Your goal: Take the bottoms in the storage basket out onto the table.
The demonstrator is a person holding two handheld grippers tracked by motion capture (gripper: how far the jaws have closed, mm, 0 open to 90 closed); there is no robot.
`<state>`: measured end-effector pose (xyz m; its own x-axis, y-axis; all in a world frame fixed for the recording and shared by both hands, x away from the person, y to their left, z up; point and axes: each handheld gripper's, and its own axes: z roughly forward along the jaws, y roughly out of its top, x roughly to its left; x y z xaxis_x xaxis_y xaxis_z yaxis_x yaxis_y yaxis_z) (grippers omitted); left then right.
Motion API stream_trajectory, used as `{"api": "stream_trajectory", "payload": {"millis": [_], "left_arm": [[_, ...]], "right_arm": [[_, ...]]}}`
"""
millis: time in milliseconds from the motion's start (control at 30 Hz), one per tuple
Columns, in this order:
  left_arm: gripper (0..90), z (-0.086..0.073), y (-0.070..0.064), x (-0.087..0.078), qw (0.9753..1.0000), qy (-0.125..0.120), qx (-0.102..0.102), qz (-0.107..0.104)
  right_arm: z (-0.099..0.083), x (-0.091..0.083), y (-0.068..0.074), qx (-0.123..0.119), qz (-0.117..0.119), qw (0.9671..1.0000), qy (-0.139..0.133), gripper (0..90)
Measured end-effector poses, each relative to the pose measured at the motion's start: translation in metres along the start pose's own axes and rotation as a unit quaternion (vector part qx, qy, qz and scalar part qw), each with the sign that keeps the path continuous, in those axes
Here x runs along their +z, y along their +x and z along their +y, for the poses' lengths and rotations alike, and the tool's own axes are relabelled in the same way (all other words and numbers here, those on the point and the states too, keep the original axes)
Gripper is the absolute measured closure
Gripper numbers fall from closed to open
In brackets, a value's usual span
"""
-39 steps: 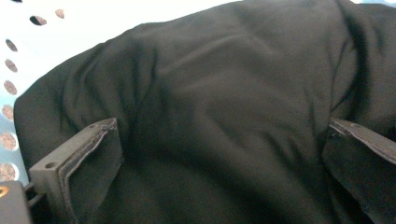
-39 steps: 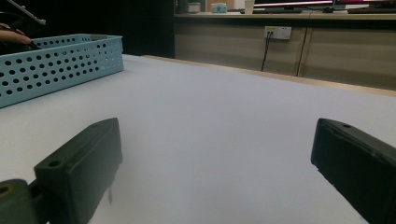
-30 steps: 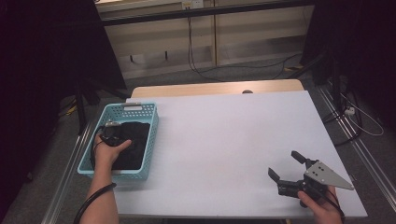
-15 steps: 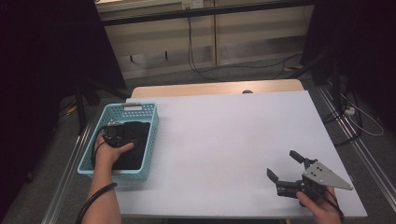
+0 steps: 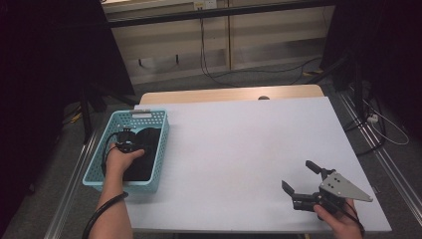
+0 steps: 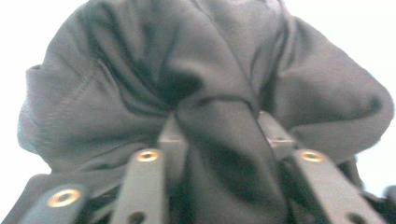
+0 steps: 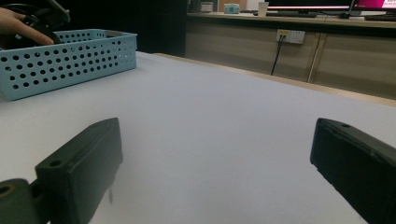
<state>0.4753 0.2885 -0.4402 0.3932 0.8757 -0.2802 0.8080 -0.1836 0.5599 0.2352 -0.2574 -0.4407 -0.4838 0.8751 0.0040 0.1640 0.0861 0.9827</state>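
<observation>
The left gripper (image 6: 219, 135) had closed on the dark cloth (image 6: 196, 70) inside the basket (image 5: 99, 169) at left; the right gripper (image 5: 302, 181) stayed open, lower right.

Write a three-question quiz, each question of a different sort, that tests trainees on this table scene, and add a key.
1. True or false: the right gripper holds the dark cloth.
2. Where does the dark cloth lie? A) on the bare white table B) in the blue basket C) on the floor
3. Fill in: the jaws of the left gripper are closed on a fold of ____.

Key: 1. False; its jaws stand open over the table. 2. B. 3. The dark cloth.
</observation>
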Motion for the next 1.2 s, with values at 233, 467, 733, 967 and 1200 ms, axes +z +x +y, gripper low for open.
{"api": "stream_trajectory", "payload": {"millis": [233,467,733,967,1200], "left_arm": [[73.4,0.004,-0.008,0.000,0.9993,0.023,-0.018,0.025],[75.1,0.014,-0.015,-0.005,0.9975,0.043,-0.017,0.053],[75.8,0.034,-0.016,-0.033,0.9979,0.040,-0.007,0.050],[76.1,0.052,-0.022,-0.067,0.9986,0.018,-0.004,0.050],[76.2,0.076,-0.033,-0.110,0.9978,-0.021,0.005,0.062]], "right_arm": [[0.000,0.000,-0.001,0.000,-0.001,1.0000,0.001,1.6],[-0.001,0.000,-0.004,0.004,-0.004,1.0000,0.003,1.6],[-0.002,0.000,-0.004,0.002,-0.006,1.0000,0.005,1.6],[-0.002,0.000,-0.004,0.001,-0.007,1.0000,0.005,1.4],[-0.002,0.001,-0.004,0.001,-0.005,1.0000,0.006,1.5]]}}
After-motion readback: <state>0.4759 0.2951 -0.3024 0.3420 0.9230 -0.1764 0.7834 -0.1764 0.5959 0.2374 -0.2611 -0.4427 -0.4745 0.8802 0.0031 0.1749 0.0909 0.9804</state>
